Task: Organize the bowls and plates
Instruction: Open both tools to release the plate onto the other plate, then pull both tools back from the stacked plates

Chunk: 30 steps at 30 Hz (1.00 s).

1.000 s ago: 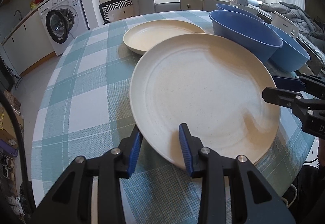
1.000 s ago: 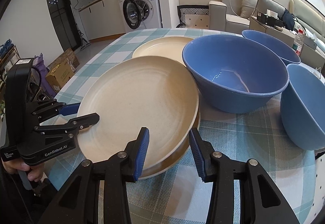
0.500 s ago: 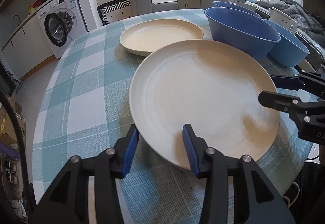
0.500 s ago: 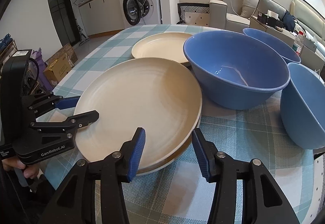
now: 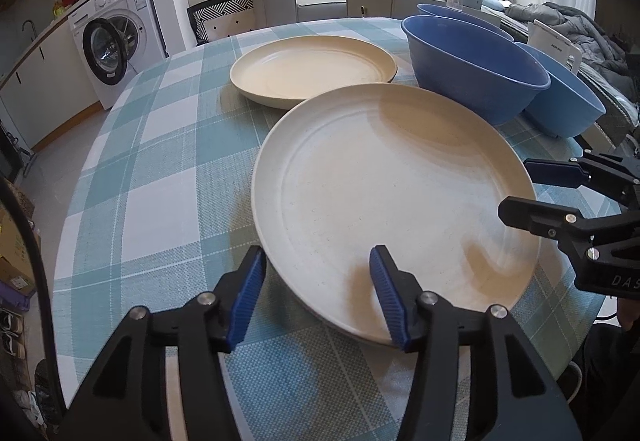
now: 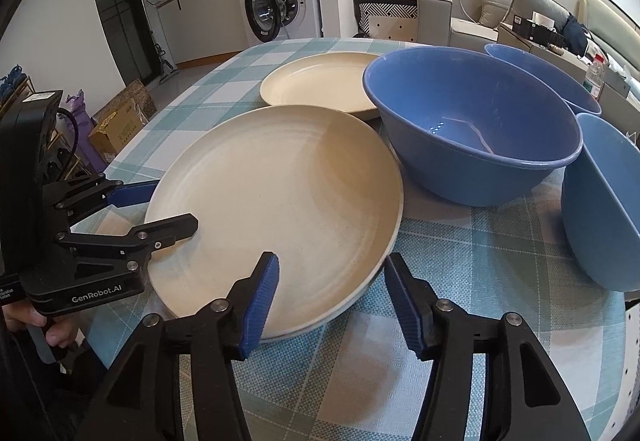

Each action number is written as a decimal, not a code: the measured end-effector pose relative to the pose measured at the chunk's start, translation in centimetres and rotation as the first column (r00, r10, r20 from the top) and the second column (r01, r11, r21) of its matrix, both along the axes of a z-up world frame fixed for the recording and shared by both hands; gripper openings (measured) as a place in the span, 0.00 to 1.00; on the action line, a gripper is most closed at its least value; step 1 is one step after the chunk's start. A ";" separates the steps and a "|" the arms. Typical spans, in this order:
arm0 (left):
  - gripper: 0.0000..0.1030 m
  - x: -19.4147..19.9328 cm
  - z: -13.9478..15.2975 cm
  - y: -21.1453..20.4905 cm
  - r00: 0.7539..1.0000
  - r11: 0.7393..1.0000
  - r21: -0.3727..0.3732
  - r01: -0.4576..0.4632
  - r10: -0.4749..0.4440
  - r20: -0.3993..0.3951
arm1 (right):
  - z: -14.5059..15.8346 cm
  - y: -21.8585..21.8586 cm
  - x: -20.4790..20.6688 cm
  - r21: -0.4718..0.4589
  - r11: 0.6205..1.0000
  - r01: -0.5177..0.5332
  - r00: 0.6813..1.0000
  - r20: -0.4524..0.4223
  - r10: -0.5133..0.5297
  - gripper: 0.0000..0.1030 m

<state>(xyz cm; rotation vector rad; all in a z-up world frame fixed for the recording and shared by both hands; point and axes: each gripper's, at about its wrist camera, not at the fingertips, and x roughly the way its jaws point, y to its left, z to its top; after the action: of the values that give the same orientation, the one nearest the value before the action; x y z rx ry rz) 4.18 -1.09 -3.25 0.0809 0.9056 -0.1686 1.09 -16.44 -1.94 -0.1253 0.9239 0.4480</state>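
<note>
Round worktop (image 5: 160,169) under a teal-and-white check cloth, washing machine (image 5: 108,49) behind. Left claw (image 5: 316,297) spread, fingers straddling the near rim of the large cream plate (image 5: 392,197). Right claw (image 6: 332,299) spread, straddling the same plate's rim. Second cream plate (image 5: 312,69) beyond it. Three blue bowls (image 6: 472,125) just beside the plates.

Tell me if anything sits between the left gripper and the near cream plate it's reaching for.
Nothing visible does. The left gripper is open with its fingers straddling the near rim of the near cream plate. The right gripper straddles another part of the same rim, clear of the left one.
</note>
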 end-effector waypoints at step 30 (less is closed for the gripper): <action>1.00 -0.6 5.4 5.5 0.969 0.979 -0.153 -0.137 0.164 0.185 | 6.6 -1.8 -0.3 0.116 0.993 -0.021 0.988 0.153 0.004 0.99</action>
<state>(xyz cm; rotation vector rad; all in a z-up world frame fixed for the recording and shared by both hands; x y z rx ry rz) 3.58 4.40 2.17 -0.1002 0.6972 -0.0798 0.79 -18.26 4.63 -0.0576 0.7455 0.4963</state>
